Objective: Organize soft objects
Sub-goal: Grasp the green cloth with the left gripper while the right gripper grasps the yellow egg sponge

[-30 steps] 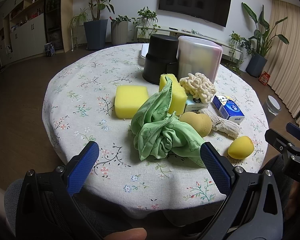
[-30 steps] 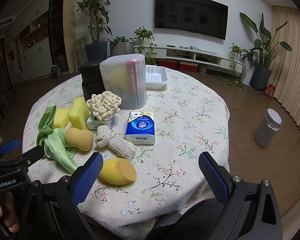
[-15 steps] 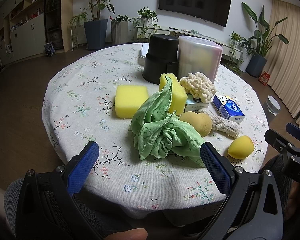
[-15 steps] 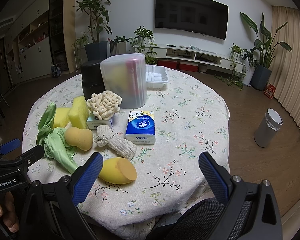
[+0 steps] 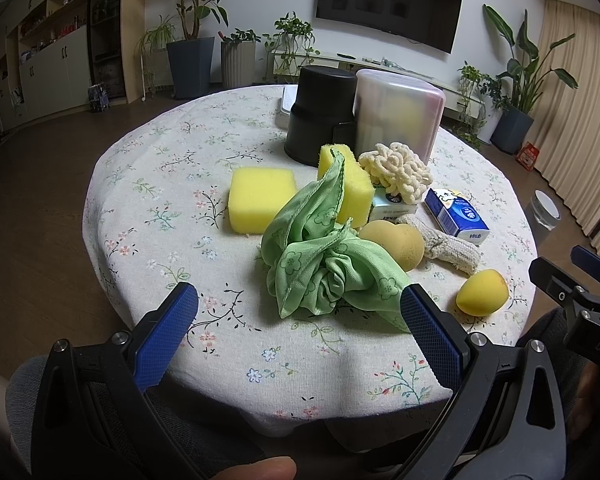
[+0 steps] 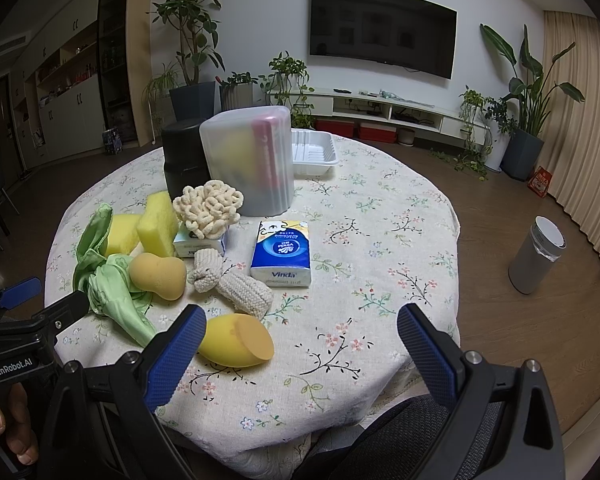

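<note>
Hovering at the near edge of the table [image 5: 148, 184], both grippers, left [image 5: 298, 332] and right [image 6: 300, 340], gape wide with nothing between their fingers. A green cloth [image 5: 324, 268] lies crumpled on the table; behind it stand two yellow sponges [image 5: 260, 204], and right of it lie a tan sponge [image 5: 396, 244], knitted cloth [image 5: 448, 246] and tissue pack [image 5: 456, 216].

Round floral-clothed table [image 5: 148, 184], green cloth [image 5: 324, 264], yellow sponges [image 5: 260, 204], tissue pack [image 6: 282, 254]

Back: canister [image 5: 320, 116] left of box [image 5: 398, 114]; tray [image 6: 314, 154] behind.
Middle: sponges [image 5: 260, 200], tissue pack [image 6: 282, 252].
Front: cloth [image 5: 324, 268], puff [image 6: 236, 340].
</note>
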`<state>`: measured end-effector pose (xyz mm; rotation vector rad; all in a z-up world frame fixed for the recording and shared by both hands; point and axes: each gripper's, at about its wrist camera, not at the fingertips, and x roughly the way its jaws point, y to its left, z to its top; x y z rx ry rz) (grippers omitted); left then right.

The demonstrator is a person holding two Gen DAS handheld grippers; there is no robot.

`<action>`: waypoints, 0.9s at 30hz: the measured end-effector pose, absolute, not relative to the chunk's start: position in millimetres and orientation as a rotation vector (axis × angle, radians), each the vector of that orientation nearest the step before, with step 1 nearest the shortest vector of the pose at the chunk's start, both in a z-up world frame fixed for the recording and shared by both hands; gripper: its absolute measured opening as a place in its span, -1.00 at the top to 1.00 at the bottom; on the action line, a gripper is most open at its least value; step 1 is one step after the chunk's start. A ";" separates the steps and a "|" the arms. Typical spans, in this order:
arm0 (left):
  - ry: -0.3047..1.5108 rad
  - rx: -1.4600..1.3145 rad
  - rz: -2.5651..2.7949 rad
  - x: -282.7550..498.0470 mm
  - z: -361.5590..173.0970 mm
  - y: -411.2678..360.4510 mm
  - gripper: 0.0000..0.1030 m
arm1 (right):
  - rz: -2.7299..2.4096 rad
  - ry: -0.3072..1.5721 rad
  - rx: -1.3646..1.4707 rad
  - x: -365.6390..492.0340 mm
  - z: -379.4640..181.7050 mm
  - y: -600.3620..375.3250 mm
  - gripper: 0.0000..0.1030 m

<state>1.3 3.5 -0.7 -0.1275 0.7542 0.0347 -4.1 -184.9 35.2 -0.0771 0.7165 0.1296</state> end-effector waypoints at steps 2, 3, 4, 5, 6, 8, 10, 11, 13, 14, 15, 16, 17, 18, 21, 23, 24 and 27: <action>0.752 -0.128 0.027 -1.3 -2.2 4.9 -0.99 | 0.130 0.716 -0.077 -4.0 35.0 -185.3 -0.92; 0.748 -0.131 0.020 -3.0 -4.2 5.6 -0.99 | 0.130 0.717 -0.078 -4.0 34.9 -185.5 -0.92; 0.742 -0.134 0.007 -5.3 -4.6 7.0 -0.99 | 0.130 0.718 -0.077 -4.0 34.9 -186.0 -0.92; 0.738 -0.138 -0.016 -7.6 -5.7 8.3 -0.99 | 0.130 0.717 -0.076 -4.3 35.0 -186.5 -0.92; 0.736 -0.135 -0.039 -10.0 -7.5 8.5 -0.99 | 0.130 0.716 -0.074 -4.5 35.0 -187.3 -0.92; 0.746 -0.112 -0.068 -12.9 -10.9 6.9 -0.99 | 0.140 0.718 -0.065 -5.1 35.4 -188.6 -0.92; 0.764 -0.085 -0.105 -13.9 -15.5 2.0 -0.99 | 0.159 0.732 -0.050 -6.1 29.3 -189.1 -0.92; 0.776 -0.077 -0.124 -13.1 -18.1 -1.0 -0.99 | 0.168 0.741 -0.043 -5.1 23.5 -194.3 -0.92; 0.790 -0.066 -0.155 -11.7 -21.2 -6.5 -0.99 | 0.188 0.772 -0.025 -0.2 15.7 -196.4 -0.92; 0.794 -0.059 -0.165 -10.2 -22.0 -8.8 -0.99 | 0.192 0.783 -0.022 2.5 13.8 -197.5 -0.92; 0.798 -0.057 -0.175 -8.2 -23.1 -10.7 -0.99 | 0.198 0.792 -0.022 4.4 11.4 -197.3 -0.92; 0.800 -0.063 -0.176 -6.8 -23.6 -10.4 -0.99 | 0.208 0.799 -0.024 6.9 10.0 -196.5 -0.88; 0.804 -0.078 -0.181 -3.9 -24.3 -9.4 -0.99 | 0.218 0.808 -0.026 8.2 10.5 -196.2 -0.81; 0.811 -0.096 -0.190 -0.3 -24.8 -7.8 -0.99 | 0.233 0.818 -0.026 9.8 9.3 -195.2 -0.78; 0.810 -0.105 -0.183 10.1 -23.2 -5.0 -0.98 | 0.271 0.848 -0.026 15.5 3.8 -189.0 -0.76; 0.814 -0.101 -0.183 18.5 -22.7 -4.3 -0.98 | 0.293 0.864 -0.024 19.5 -0.1 -184.6 -0.76; 0.816 -0.100 -0.181 21.8 -23.1 -4.3 -0.98 | 0.304 0.870 -0.020 21.0 -1.6 -183.1 -0.76; 0.832 -0.112 -0.188 33.5 -26.1 -2.7 -0.98 | 0.332 0.878 -0.019 24.1 -5.0 -179.3 -0.76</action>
